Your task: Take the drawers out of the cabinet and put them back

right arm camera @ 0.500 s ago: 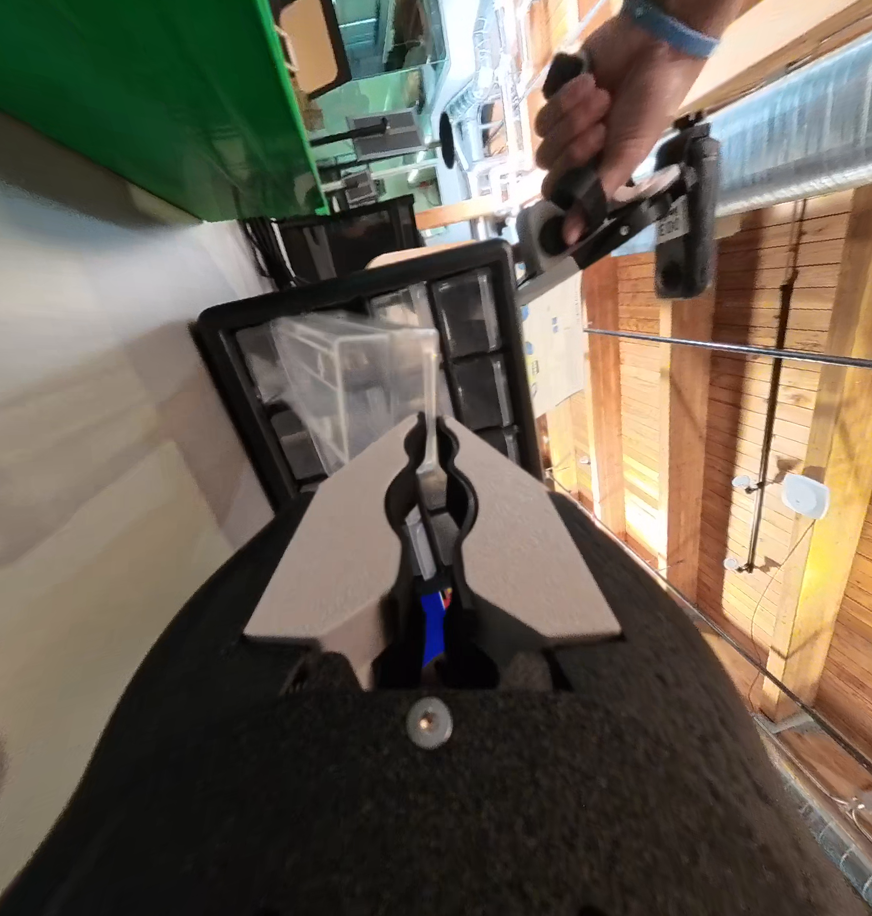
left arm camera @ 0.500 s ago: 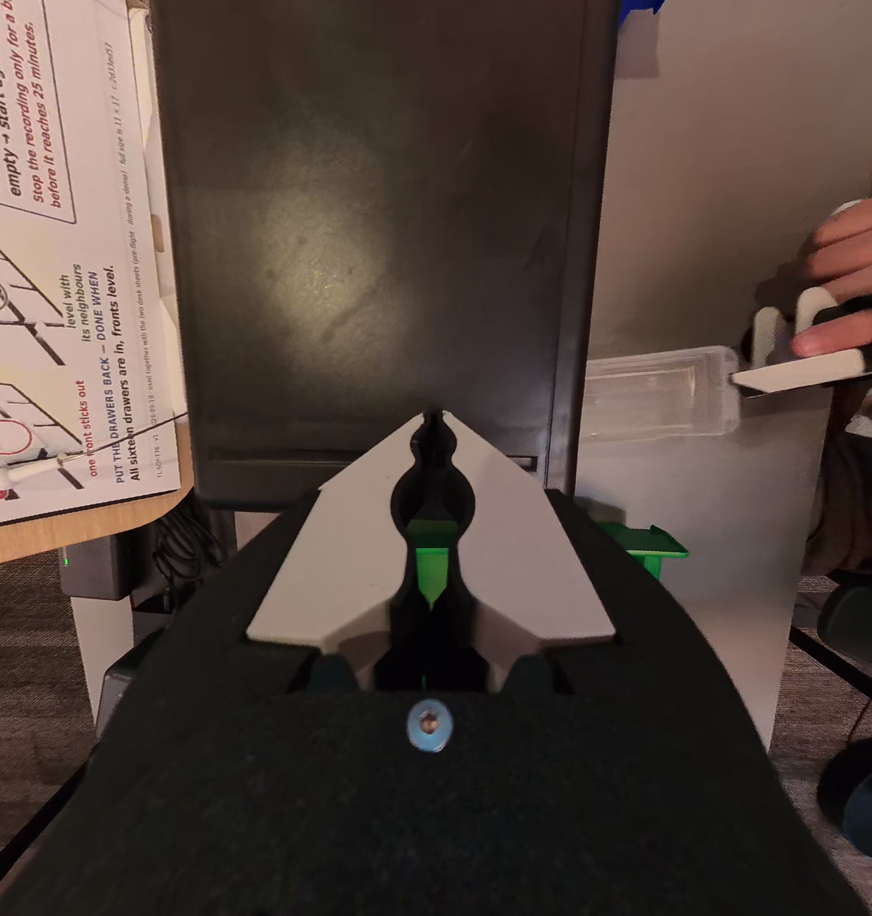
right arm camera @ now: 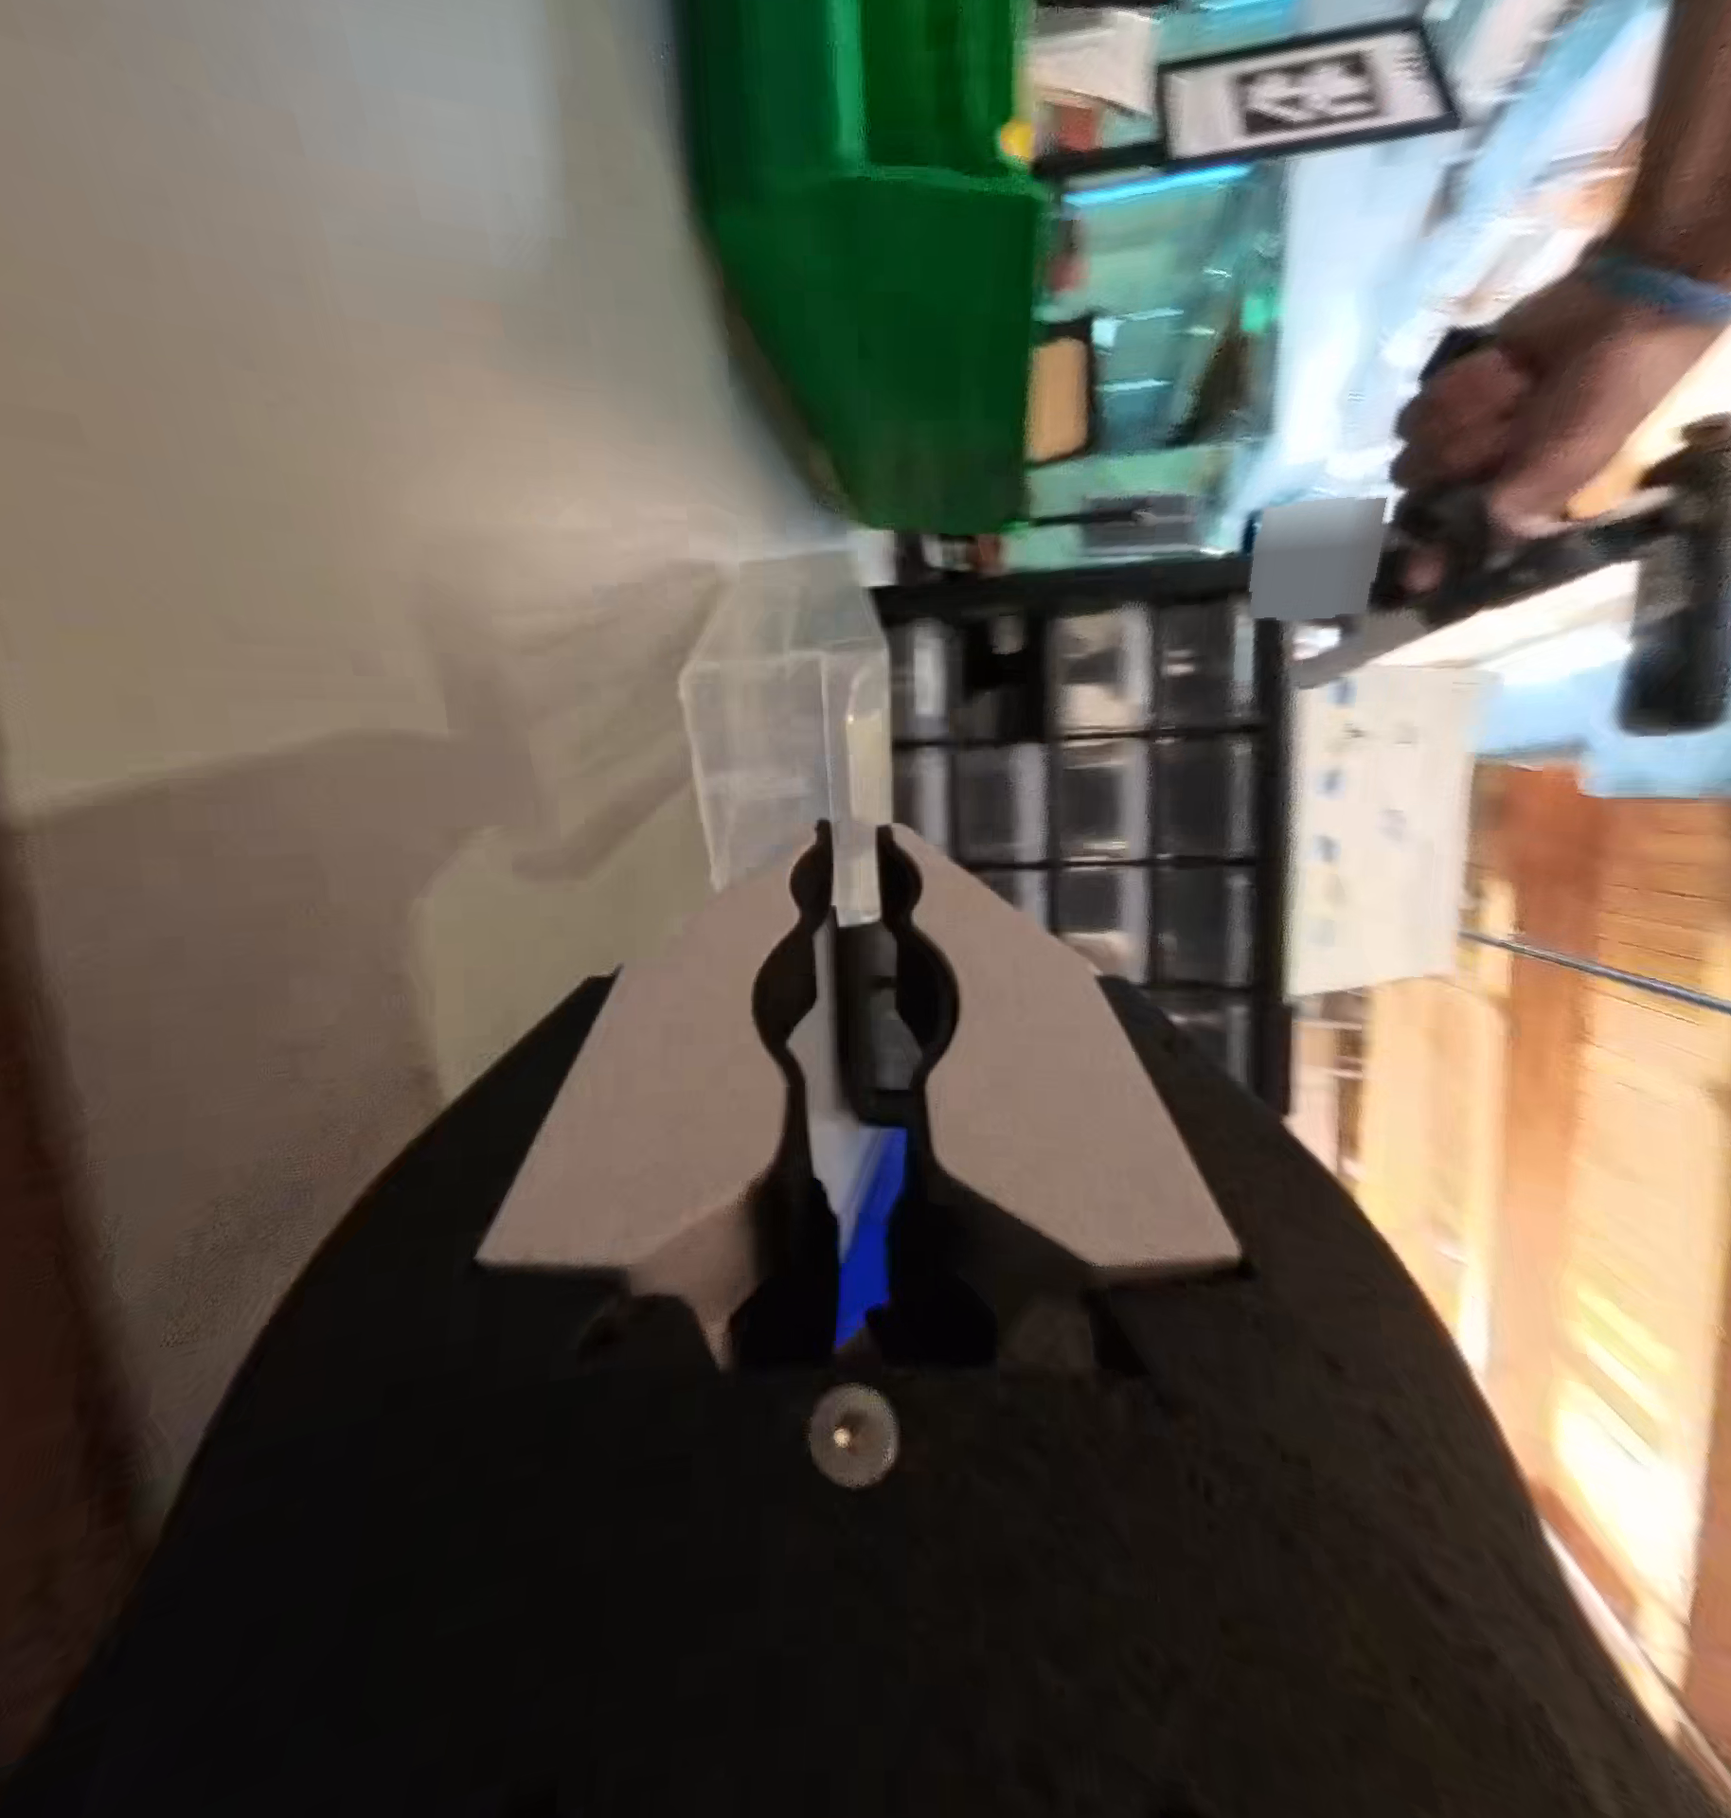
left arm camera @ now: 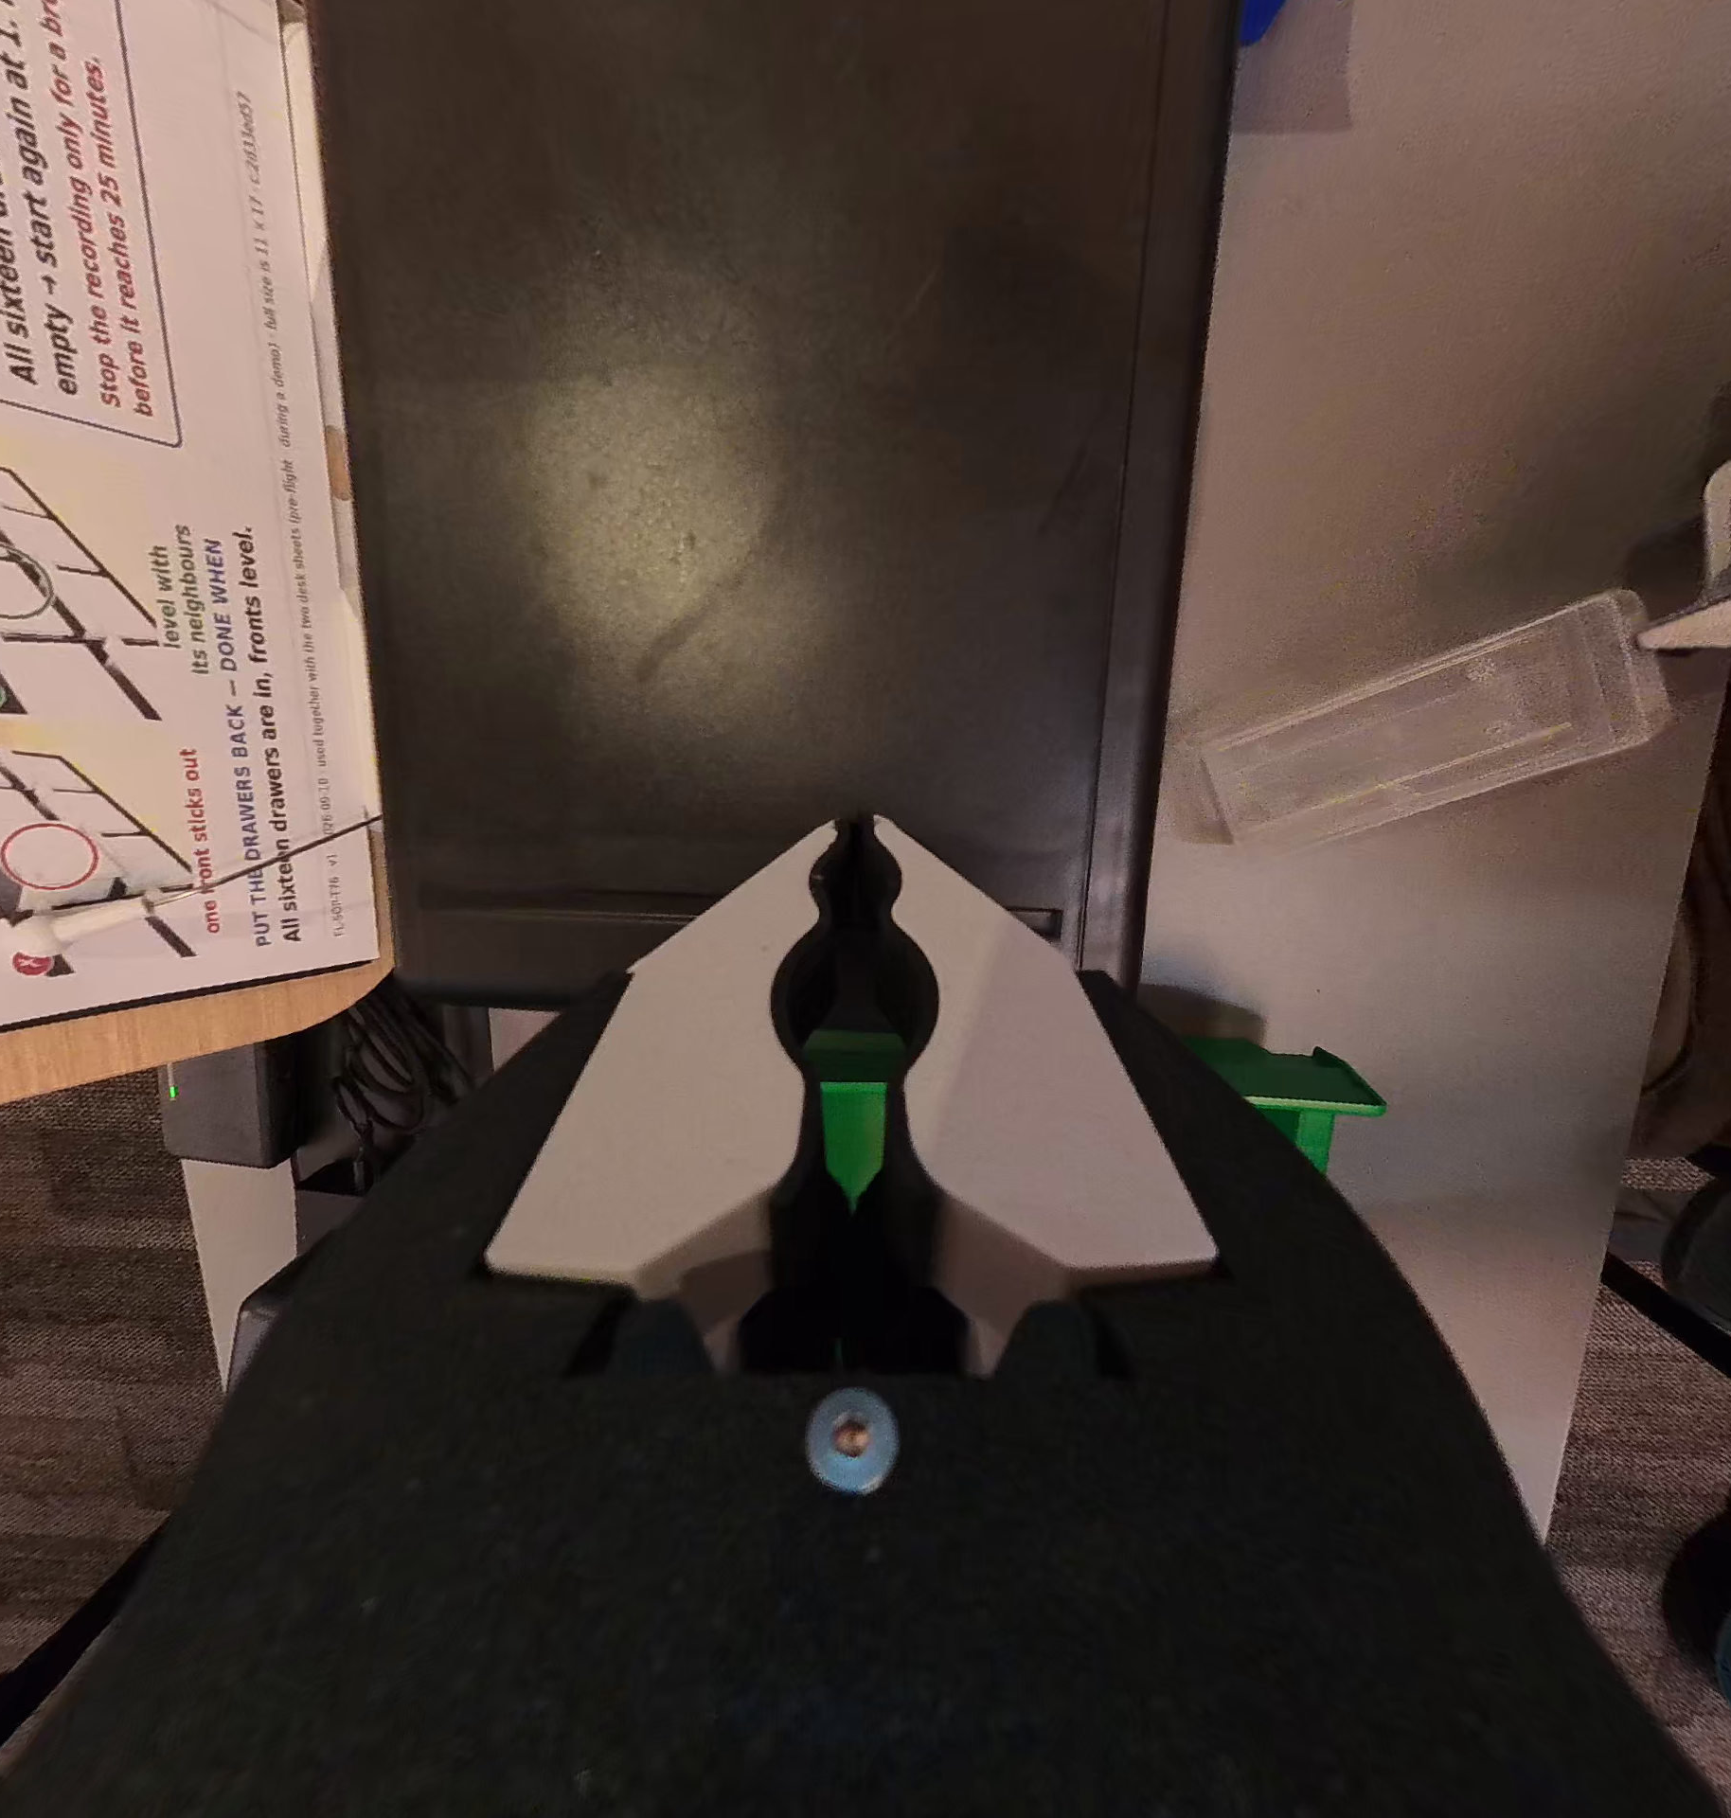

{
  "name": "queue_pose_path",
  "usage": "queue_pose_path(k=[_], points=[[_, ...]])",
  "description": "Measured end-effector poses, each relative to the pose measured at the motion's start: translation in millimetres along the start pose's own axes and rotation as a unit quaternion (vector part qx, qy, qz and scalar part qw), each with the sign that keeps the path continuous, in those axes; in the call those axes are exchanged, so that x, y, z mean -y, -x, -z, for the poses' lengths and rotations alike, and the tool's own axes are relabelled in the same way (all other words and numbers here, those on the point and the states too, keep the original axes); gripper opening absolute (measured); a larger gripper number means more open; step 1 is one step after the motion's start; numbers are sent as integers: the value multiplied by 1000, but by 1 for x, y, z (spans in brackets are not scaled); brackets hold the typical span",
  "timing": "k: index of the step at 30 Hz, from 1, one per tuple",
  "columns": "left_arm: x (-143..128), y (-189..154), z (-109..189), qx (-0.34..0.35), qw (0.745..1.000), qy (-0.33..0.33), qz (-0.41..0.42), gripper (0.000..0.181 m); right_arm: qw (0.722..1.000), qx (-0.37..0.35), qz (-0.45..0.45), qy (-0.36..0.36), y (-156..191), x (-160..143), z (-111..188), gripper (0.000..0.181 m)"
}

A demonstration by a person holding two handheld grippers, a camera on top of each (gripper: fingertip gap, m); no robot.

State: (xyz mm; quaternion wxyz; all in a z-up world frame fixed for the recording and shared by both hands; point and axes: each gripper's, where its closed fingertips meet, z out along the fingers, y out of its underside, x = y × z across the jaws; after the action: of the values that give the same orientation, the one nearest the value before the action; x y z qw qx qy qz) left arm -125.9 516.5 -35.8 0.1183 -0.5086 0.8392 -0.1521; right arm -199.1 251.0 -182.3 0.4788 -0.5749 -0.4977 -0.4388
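White tabletop, grey carpet, timber wall

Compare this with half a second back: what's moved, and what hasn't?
The right gripper has carried the clear drawer away from the cabinet; the drawer, partly in its slot before, is now fully out and tilted. The right gripper is still shut on its front tab. The left gripper stays closed against the cabinet's dark top, unmoved.
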Motion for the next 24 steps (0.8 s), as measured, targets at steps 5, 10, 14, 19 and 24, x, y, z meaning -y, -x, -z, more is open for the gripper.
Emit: queue_pose_path(k=[5,10,14,19,24], points=[[0,0,0,-2,1000,-7,3,0,995,79,-49,29,30,-30,33,9],[0,0,0,2,1000,-5,1,0,941,177,-273,89,29,-38,49,32],[0,0,0,8,1000,0,0,0,758,316,-544,173,15,-13,43,71],[0,0,0,12,1000,5,-1,0,679,362,-586,253,30,-8,-11,75],[0,0,0,3,1000,3,4,0,724,384,-468,332,57,-16,-24,63]])
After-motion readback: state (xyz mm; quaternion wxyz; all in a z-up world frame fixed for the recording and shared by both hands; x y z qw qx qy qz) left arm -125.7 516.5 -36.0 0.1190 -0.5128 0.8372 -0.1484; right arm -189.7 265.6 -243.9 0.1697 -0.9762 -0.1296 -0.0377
